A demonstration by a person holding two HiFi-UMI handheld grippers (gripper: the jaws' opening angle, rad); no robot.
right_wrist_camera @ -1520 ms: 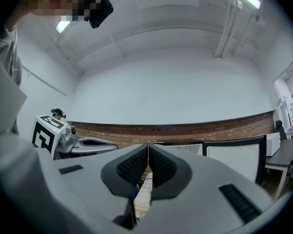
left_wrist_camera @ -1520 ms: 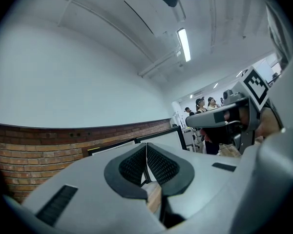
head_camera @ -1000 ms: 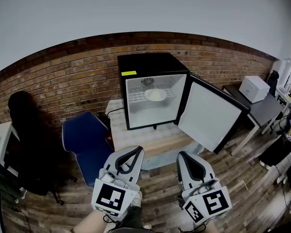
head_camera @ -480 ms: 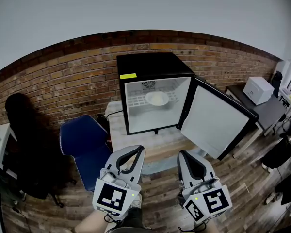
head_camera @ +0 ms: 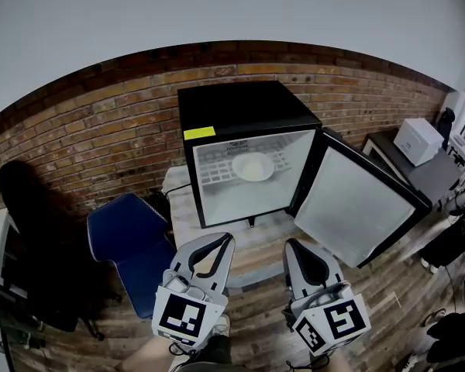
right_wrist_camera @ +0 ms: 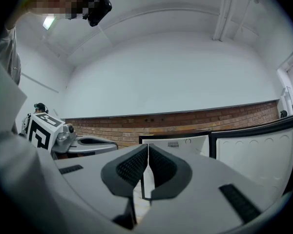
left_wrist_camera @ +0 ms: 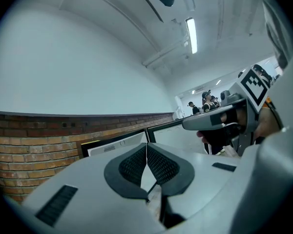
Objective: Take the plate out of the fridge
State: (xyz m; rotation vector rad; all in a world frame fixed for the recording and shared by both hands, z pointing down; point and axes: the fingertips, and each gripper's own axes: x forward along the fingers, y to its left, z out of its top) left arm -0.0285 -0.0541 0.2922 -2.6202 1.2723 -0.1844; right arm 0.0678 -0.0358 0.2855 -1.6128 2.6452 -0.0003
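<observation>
A small black fridge [head_camera: 244, 107] stands on a low table against the brick wall, its door [head_camera: 362, 209] swung open to the right. A white plate [head_camera: 253, 167] lies on the wire shelf inside. My left gripper [head_camera: 225, 240] and right gripper [head_camera: 291, 246] hang side by side at the bottom of the head view, well short of the fridge, both shut with nothing between the jaws. In the left gripper view the gripper [left_wrist_camera: 147, 146] points up toward the fridge top edge [left_wrist_camera: 117, 141]. In the right gripper view the gripper [right_wrist_camera: 148, 146] faces the open fridge [right_wrist_camera: 173, 143].
A blue chair [head_camera: 128, 235] stands left of the table, with a dark office chair [head_camera: 31, 239] farther left. The light table top [head_camera: 248, 235] shows in front of the fridge. A desk with a white box [head_camera: 418, 139] is at the right. The floor is wood planks.
The fridge and plate appear larger and nearer in the head view, and have shifted slightly up. Both grippers keep the same place in the view and stay shut.
</observation>
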